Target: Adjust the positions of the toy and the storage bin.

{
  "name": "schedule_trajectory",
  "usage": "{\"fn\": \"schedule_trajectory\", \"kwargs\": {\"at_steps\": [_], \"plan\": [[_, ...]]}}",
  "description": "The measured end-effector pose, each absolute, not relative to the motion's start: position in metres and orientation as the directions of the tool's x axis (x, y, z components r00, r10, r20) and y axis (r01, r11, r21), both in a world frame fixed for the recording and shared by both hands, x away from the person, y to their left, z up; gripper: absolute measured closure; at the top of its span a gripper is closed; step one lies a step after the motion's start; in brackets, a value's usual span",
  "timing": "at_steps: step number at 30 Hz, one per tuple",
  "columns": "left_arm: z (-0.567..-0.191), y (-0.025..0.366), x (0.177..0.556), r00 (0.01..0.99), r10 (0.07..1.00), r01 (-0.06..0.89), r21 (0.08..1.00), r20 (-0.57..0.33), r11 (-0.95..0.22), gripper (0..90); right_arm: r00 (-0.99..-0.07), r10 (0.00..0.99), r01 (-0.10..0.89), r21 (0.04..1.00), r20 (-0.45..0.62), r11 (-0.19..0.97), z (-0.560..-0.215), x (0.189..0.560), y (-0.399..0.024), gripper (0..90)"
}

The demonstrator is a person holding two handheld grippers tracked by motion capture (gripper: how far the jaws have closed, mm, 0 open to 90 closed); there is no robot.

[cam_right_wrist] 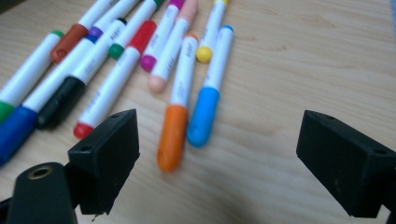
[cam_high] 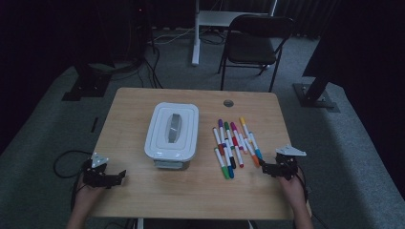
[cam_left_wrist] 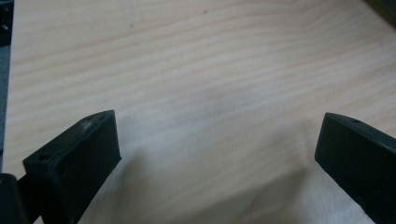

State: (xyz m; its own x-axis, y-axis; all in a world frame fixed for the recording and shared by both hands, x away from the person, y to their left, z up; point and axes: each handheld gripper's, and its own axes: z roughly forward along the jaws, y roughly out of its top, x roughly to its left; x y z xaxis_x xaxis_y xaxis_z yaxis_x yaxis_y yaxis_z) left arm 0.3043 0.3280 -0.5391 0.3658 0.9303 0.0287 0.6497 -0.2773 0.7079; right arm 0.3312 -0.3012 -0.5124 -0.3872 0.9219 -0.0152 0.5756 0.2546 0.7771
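Observation:
A white lidded container (cam_high: 172,130) with a grey handle stands in the middle of the wooden table (cam_high: 143,191). To its right lie several coloured markers (cam_high: 234,145) with white barrels, side by side. My left gripper (cam_high: 120,177) sits open at the front left over bare wood, its jaws (cam_left_wrist: 217,126) wide apart with nothing between them. At the front right, my right gripper (cam_high: 264,168) is open and points at the near ends of the markers. In the right gripper view (cam_right_wrist: 219,123), an orange-capped marker (cam_right_wrist: 175,126) and a light blue-capped marker (cam_right_wrist: 208,107) lie just ahead of the jaws.
A cable hole (cam_high: 229,103) is set in the table's far side. Beyond the table stand a black folding chair (cam_high: 253,43) and a white desk leg (cam_high: 195,33) on grey carpet. Cables (cam_high: 64,160) trail on the floor at the left.

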Motion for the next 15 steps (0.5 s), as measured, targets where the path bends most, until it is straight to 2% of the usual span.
{"fn": "schedule_trajectory", "kwargs": {"at_steps": [8, 15], "plan": [[-0.537, 0.320, 0.321, 0.395, 0.918, 0.622, 0.727, 0.029, -0.291, 0.6, -0.459, 0.888, 0.547, 0.776, -0.038, 0.315, -0.507, 0.352, -0.263, 13.1], [-0.537, 0.313, 0.335, 0.415, 0.910, 0.616, 0.733, 0.010, -0.289, 0.6, -0.480, 0.877, 0.510, 0.803, -0.032, 0.308, -0.499, 0.368, -0.234, 13.0]]}}
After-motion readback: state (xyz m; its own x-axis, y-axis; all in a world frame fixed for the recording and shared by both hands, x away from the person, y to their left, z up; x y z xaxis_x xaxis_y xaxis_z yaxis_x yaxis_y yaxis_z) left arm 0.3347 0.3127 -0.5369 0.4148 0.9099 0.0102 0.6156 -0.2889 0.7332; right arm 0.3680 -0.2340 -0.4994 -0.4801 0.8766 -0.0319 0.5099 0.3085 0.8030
